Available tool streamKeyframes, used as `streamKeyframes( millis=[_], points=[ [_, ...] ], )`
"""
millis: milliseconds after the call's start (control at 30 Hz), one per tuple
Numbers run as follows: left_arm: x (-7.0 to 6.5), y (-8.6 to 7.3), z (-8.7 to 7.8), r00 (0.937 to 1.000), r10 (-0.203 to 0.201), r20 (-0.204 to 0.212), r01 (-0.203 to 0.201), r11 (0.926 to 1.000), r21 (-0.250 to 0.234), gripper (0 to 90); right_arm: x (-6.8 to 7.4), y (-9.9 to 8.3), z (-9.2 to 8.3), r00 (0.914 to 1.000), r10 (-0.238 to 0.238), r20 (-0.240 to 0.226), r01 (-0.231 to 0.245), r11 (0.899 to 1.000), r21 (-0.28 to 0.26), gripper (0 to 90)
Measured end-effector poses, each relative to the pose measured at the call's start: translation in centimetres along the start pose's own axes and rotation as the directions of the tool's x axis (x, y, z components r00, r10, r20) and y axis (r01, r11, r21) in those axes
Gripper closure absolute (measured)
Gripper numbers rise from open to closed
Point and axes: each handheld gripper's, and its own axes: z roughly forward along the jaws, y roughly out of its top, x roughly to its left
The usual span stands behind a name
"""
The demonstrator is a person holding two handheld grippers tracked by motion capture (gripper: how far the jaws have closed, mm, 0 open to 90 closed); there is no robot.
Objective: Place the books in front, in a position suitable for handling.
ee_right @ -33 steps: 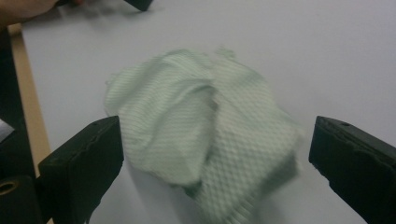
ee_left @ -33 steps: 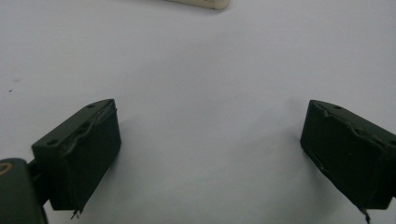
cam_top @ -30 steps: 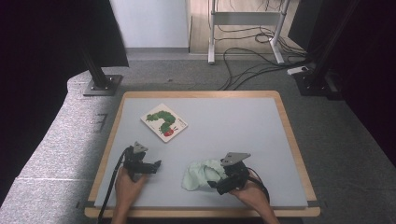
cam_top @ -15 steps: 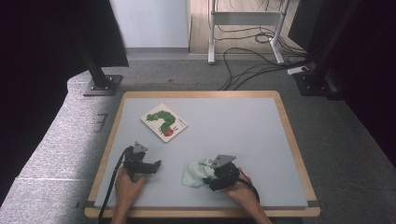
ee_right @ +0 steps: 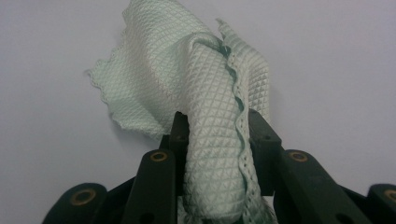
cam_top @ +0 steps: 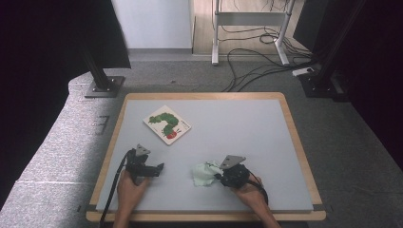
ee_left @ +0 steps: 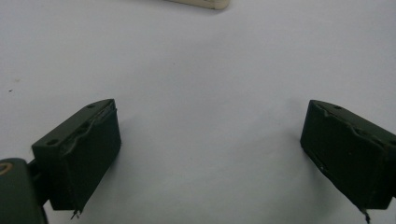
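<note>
A pale green quilted cloth (cam_top: 203,174) lies crumpled on the grey table top (cam_top: 228,128) near the front. My right gripper (cam_top: 219,176) sits at its right edge; its jaws have just been closing and now pinch a fold of the cloth (ee_right: 212,140) between them. My left gripper (cam_top: 159,167) rests on the table to the left, apart from the cloth, and points right. In the left gripper view its jaws stand wide open (ee_left: 210,154) over bare table.
A board book with a green caterpillar (cam_top: 167,124) lies flat at the table's back left. The table has a raised wooden rim (cam_top: 294,137). Beyond it are a stand base (cam_top: 102,88) and cables (cam_top: 256,61) on the floor.
My right gripper has slid a little left onto the cloth and closed its jaws on a fold of it. The left gripper has stayed put.
</note>
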Motion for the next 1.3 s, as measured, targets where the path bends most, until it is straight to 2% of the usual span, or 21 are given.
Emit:
streamKeyframes(
  millis=[200, 333, 500, 633, 800, 900, 933, 967, 1000, 1033, 1100, 1133, 1233, 1267, 1300],
  points=[
    [0.0, 0.0, 0.0, 1.0, 0.0, 0.0, 0.0, 1.0, 0.0, 4.8, -2.1, -0.4, -3.0, 0.9966, 0.053, 0.064, -0.049, 0.997, -0.055, 67.9],
    [0.0, 0.0, 0.0, 1.0, 0.0, 0.0, 0.0, 1.0, 0.0, 4.8, -3.8, -1.1, -5.0, 0.9867, 0.085, 0.138, -0.076, 0.994, -0.075, 67.8],
    [0.0, 0.0, 0.0, 1.0, 0.0, 0.0, 0.0, 1.0, 0.0, 4.7, -5.8, -2.3, -7.0, 0.9646, 0.138, 0.225, -0.12, 0.989, -0.09, 67.7],
    [0.0, 0.0, 0.0, 1.0, 0.0, 0.0, 0.0, 1.0, -0.001, 4.8, -7.2, -3.4, -8.4, 0.945, 0.184, 0.27, -0.162, 0.981, -0.103, 67.6],
    [0.0, 0.0, 0.0, 1.0, 0.0, 0.0, 0.0, 1.0, 0.0, 4.8, -8.9, -4.8, -9.8, 0.9118, 0.239, 0.334, -0.214, 0.97, -0.112, 67.4],
    [0.0, 0.0, 0.0, 1.0, 0.0, 0.0, 0.0, 1.0, -0.001, 4.8, -9.6, -5.5, -10.2, 0.8966, 0.262, 0.357, -0.236, 0.965, -0.118, 67.3],
    [0.0, 0.0, 0.0, 1.0, 0.0, 0.0, 0.0, 1.0, -0.001, 4.8, -9.6, -5.5, -10.2, 0.8966, 0.262, 0.357, -0.236, 0.965, -0.118, 67.3],
    [0.0, 0.0, 0.0, 1.0, -0.001, 0.0, 0.001, 1.0, -0.001, 4.8, -10.1, -6.1, -10.2, 0.8837, 0.278, 0.376, -0.253, 0.96, -0.116, 67.1],
    [0.0, 0.0, 0.0, 1.0, -0.001, 0.0, 0.001, 1.0, -0.001, 4.8, -10.1, -6.1, -10.2, 0.8837, 0.278, 0.376, -0.253, 0.96, -0.116, 67.1],
    [0.0, 0.0, 0.0, 1.0, -0.001, 0.0, 0.001, 1.0, -0.001, 4.8, -10.6, -6.7, -9.9, 0.8752, 0.29, 0.387, -0.269, 0.957, -0.11, 66.7],
    [0.0, 0.0, 0.0, 1.0, 0.0, 0.0, 0.0, 1.0, 0.0, 4.8, -11.1, -7.3, -9.3, 0.8688, 0.301, 0.393, -0.288, 0.953, -0.094, 66.3],
    [0.0, 0.0, 0.0, 1.0, 0.0, 0.0, 0.0, 1.0, 0.0, 4.8, -11.4, -7.8, -8.8, 0.8668, 0.307, 0.393, -0.302, 0.95, -0.076, 66.1],
    [0.0, 0.0, 0.0, 1.0, 0.0, 0.0, 0.0, 1.0, 0.0, 4.7, -12.3, -9.3, -6.8, 0.8683, 0.325, 0.374, -0.345, 0.939, -0.016, 64.6],
    [0.0, 0.0, 0.0, 1.0, 0.0, 0.0, 0.0, 1.0, 0.0, 4.8, -12.3, -9.3, -6.8, 0.8683, 0.325, 0.374, -0.345, 0.939, -0.016, 64.6],
    [0.0, 0.0, 0.0, 1.0, 0.0, 0.0, 0.0, 1.0, 0.0, 4.8, -12.4, -9.5, -6.7, 0.8664, 0.342, 0.364, -0.351, 0.935, -0.043, 64.5]
  ],
)
